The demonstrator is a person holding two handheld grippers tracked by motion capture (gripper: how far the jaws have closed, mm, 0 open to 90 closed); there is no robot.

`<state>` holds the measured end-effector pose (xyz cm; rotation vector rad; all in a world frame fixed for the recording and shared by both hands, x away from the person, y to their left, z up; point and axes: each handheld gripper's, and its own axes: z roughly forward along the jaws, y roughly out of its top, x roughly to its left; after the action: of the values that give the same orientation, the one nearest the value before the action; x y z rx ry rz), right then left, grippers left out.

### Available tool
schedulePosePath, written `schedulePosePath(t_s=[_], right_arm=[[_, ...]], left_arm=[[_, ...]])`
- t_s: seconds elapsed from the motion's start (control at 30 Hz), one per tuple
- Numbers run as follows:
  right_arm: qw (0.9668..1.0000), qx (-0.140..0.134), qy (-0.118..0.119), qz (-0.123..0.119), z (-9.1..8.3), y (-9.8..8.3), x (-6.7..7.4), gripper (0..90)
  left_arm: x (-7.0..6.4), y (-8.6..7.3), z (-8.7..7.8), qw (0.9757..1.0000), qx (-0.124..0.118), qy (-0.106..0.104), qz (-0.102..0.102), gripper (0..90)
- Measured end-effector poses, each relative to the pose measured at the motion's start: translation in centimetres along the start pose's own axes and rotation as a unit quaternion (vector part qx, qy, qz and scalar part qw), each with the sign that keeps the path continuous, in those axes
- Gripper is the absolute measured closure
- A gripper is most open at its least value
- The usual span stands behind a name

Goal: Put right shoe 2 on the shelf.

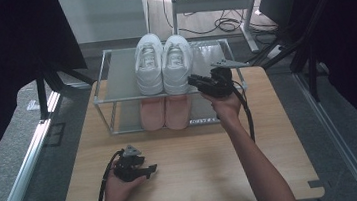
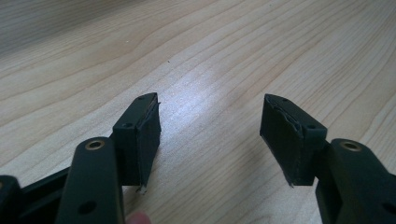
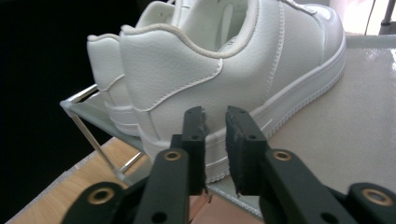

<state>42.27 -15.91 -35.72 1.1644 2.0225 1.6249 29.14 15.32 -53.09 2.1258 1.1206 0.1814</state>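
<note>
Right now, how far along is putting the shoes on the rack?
Looks mostly done: the white sneakers sit side by side on the rack's top shelf, the pink pair below. The right claw, nearly closed and empty, is by the white heel. The left claw is open over the table. No shoes are left out.

Dim, soft high view with dark edges; glare streaks the wooden table (image 2: 201, 93); near jaws blur slightly.

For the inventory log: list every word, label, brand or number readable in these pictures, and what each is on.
None can be read.
White shoes: marks on the tongues, too blurred to read.
Shoe rack: a small strip on the lower front rail, too small to read.
Pink shoes and both tools: no text visible.
</note>
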Motion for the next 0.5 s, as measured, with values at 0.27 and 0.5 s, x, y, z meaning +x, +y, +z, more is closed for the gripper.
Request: schedulePosePath(t_s=[0.27,0.5], right_arm=[[0.9998,-0.006,0.019,0.006,-1.2,-0.4,-0.2,57.4],[0.9997,-0.016,0.019,0.001,-2.5,-1.3,-0.7,52.9]], left_arm=[[0.1,0.2,-0.4,0.9999,-0.009,0.003,-0.002,38.7],[0.5,0.2,-0.9,0.9998,-0.017,0.008,-0.005,38.8]])
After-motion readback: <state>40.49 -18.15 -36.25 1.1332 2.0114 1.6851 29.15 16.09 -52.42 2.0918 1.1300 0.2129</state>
